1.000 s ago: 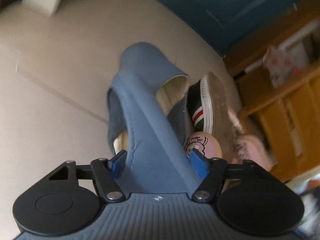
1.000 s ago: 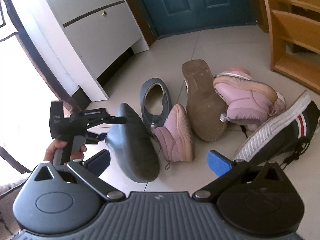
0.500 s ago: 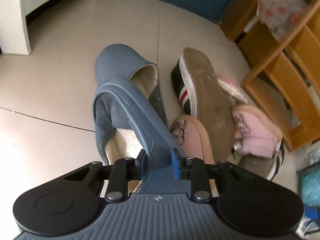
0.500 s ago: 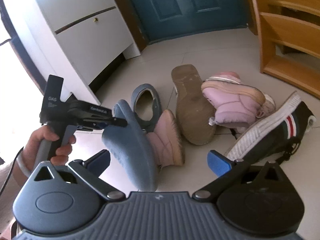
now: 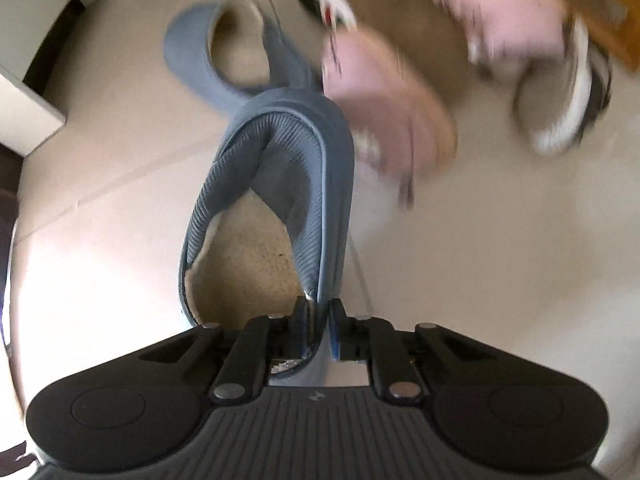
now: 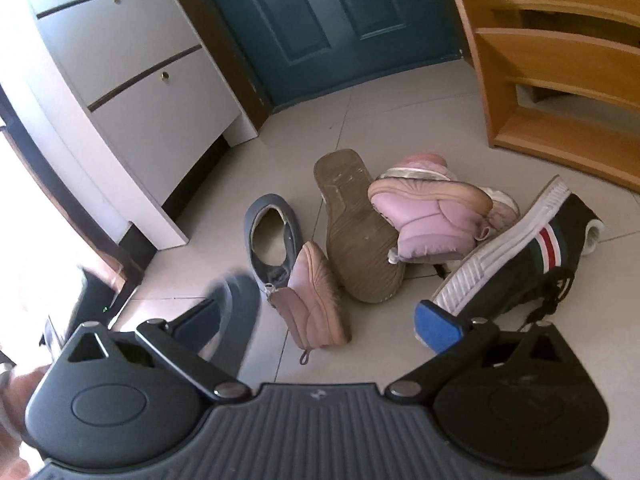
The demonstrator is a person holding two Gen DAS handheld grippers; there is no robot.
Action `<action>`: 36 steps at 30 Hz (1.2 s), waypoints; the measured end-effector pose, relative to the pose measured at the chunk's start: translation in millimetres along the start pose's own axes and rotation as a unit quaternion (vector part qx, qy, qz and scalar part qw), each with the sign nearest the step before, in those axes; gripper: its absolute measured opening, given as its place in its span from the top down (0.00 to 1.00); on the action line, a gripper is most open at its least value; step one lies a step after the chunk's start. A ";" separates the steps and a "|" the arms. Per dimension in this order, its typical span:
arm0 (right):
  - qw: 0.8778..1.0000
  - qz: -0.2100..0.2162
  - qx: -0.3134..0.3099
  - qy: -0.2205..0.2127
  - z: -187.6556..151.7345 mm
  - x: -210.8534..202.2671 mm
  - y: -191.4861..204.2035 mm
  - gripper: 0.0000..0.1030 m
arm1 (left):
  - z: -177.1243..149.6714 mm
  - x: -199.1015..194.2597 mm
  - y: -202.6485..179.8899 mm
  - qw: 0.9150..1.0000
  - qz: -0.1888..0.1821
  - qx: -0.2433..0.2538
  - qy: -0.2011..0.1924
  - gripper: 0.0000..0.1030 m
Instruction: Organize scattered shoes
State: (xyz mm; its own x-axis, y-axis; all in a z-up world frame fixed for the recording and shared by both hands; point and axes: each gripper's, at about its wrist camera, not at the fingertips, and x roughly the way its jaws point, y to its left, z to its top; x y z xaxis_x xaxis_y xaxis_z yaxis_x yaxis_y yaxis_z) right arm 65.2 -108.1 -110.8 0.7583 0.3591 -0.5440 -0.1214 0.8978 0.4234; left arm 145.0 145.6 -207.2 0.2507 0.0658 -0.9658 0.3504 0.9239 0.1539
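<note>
My left gripper (image 5: 320, 322) is shut on the side wall of a blue slipper (image 5: 288, 184) and holds it above the floor; the same slipper shows blurred in the right wrist view (image 6: 240, 304). Its mate, a second blue slipper (image 6: 272, 236), lies on the tiles and also shows in the left wrist view (image 5: 224, 56). A small pink boot (image 6: 316, 304) lies against the mate. Another pink boot (image 6: 432, 216) rests on an upturned sneaker (image 6: 356, 228). A black sneaker (image 6: 528, 256) lies on its side. My right gripper (image 6: 320, 320) is open and empty above the pile.
A white drawer cabinet (image 6: 132, 92) stands at the left. A teal door (image 6: 332, 20) is at the back. A wooden shoe rack (image 6: 560, 80) stands at the right. The floor is pale tile (image 6: 400, 120).
My left gripper has closed tighter on the slipper's wall and swung it down and toward me. The right gripper has risen and tilted a little; the shoes on the floor have not moved.
</note>
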 end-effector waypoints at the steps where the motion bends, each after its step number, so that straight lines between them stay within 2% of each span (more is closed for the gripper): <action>1: 1.000 0.001 0.000 0.001 -0.6 0.9 0.6 0.00 | -7.6 6.6 -4.3 1.000 0.015 0.002 0.013 0.89; 6: 1.000 0.010 0.004 0.006 -2.5 3.7 1.7 0.00 | -44.4 16.0 9.4 0.997 0.038 -0.026 0.059 0.88; 11: 1.000 0.020 0.016 0.016 -9.1 10.3 1.3 0.00 | -73.6 19.8 17.6 0.995 0.045 -0.021 0.088 0.87; 13: 0.999 0.021 0.017 0.024 -14.5 14.4 2.4 0.00 | -80.3 25.8 16.5 0.994 0.048 -0.010 0.098 0.85; 15: 0.999 0.021 0.016 0.031 -17.2 17.8 3.9 0.00 | -80.9 27.0 14.0 0.994 0.056 0.001 0.096 0.78; 17: 0.999 0.023 0.011 0.042 -21.9 23.3 9.0 0.00 | -78.4 26.4 11.9 0.995 0.062 0.007 0.076 0.42; 19: 0.998 0.026 0.004 0.050 -25.1 27.8 13.6 0.00 | -77.0 13.5 20.8 0.997 0.062 -0.018 0.037 0.28; 20: 0.998 0.029 0.000 0.053 -26.7 29.7 15.9 0.00 | -76.3 6.6 25.7 0.997 0.062 -0.032 0.016 0.26; 21: 0.998 0.038 -0.007 0.058 -29.4 32.5 19.4 0.00 | -79.4 -5.7 38.6 0.997 0.047 -0.065 -0.007 0.25; 23: 0.996 0.060 -0.024 0.069 -34.8 38.4 27.4 0.01 | -87.3 -32.7 68.2 0.989 0.008 -0.139 -0.053 0.20; 24: 0.994 0.073 -0.035 0.077 -38.7 43.6 34.1 0.01 | -89.0 -36.2 71.3 0.987 0.004 -0.149 -0.058 0.20; 26: 0.989 0.097 -0.047 0.098 -46.4 57.3 48.7 0.01 | -96.8 -51.1 84.5 0.977 0.003 -0.202 -0.072 0.20; 28: 0.983 0.127 -0.045 0.123 -54.4 74.8 65.5 0.02 | -103.5 -70.6 101.4 0.961 0.017 -0.262 -0.089 0.20; 29: 0.979 0.146 -0.038 0.139 -59.5 85.9 76.4 0.05 | -104.5 -78.7 103.7 0.959 0.019 -0.268 -0.092 0.20; 31: 0.972 0.162 -0.013 0.171 -68.1 104.9 93.6 0.11 | -109.7 -100.9 112.0 0.950 0.033 -0.290 -0.112 0.20; 33: 0.965 0.145 0.027 0.218 -79.7 129.5 111.1 0.17 | -114.6 -120.7 118.7 0.942 0.046 -0.305 -0.129 0.20; 34: 0.958 0.133 0.055 0.247 -87.0 143.3 117.3 0.23 | -116.1 -127.8 119.7 0.941 0.051 -0.306 -0.135 0.20; 36: 0.944 0.103 0.105 0.295 -105.4 167.5 127.7 0.27 | -116.9 -138.8 119.5 0.942 0.061 -0.298 -0.143 0.20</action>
State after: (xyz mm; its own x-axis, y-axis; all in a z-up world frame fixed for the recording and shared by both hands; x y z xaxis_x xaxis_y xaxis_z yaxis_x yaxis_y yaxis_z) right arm 109.2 93.6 -224.2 0.2370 0.6558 -0.7167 -0.0518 0.7452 0.6648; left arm 46.6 290.9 -79.1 0.5190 0.1597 -0.8397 -0.2438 0.9692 0.0336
